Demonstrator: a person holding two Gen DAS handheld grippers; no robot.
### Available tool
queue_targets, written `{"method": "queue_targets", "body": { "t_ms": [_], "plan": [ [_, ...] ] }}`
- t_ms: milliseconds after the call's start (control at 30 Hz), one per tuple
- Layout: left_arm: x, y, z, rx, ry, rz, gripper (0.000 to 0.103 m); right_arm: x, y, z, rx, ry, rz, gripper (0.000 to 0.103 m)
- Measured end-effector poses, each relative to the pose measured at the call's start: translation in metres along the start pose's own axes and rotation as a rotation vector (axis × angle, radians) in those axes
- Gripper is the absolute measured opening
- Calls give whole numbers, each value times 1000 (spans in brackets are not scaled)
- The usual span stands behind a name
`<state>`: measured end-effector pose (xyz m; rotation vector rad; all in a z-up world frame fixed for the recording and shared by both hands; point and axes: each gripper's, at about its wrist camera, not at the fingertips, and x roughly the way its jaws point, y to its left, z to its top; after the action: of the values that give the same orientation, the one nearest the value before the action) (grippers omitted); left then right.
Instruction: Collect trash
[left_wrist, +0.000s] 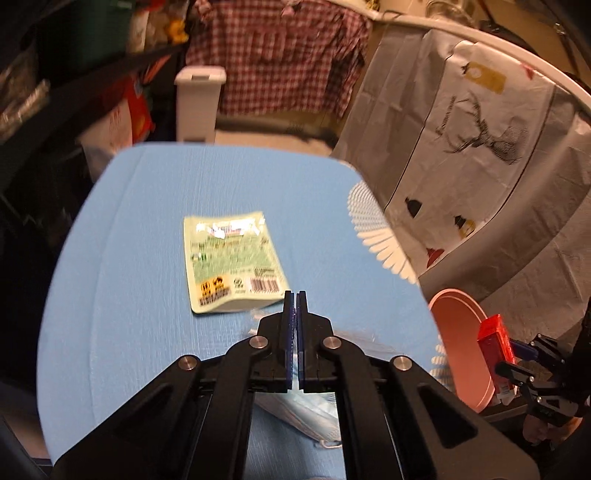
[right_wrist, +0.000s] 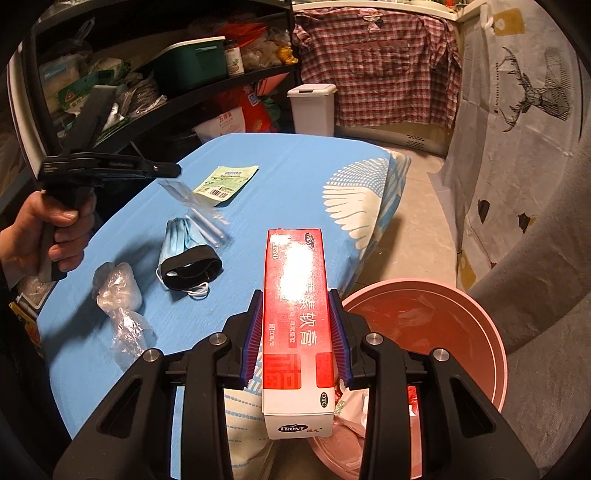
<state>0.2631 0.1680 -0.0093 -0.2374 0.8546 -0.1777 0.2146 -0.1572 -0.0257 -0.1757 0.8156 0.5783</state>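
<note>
The right claw (right_wrist: 295, 343) is clamped on a red and white carton (right_wrist: 293, 325), held lengthwise between its blue pads, above the near rim of a pink bin (right_wrist: 476, 325) that stands beside the bench (right_wrist: 295, 177). Paper scraps lie inside the bin. The left claw (left_wrist: 295, 306) hovers over the blue bench with its fingers pressed together, gripping nothing. Just ahead of it lies a pale green packet (left_wrist: 232, 258). Also on the bench: a blue face mask (right_wrist: 177, 236), a black band (right_wrist: 192, 269) and crumpled clear plastic (right_wrist: 118, 291).
</note>
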Motion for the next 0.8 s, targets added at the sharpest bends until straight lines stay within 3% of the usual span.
{"method": "queue_targets", "body": {
  "t_ms": [633,800],
  "plan": [
    [-73,-60,3,74,-199,25,1,-47,-15,-1,95,-93,-68,35],
    [-86,-61,8,62,-254,45,1,-55,-20,-3,108,-118,-86,35]
  ]
}}
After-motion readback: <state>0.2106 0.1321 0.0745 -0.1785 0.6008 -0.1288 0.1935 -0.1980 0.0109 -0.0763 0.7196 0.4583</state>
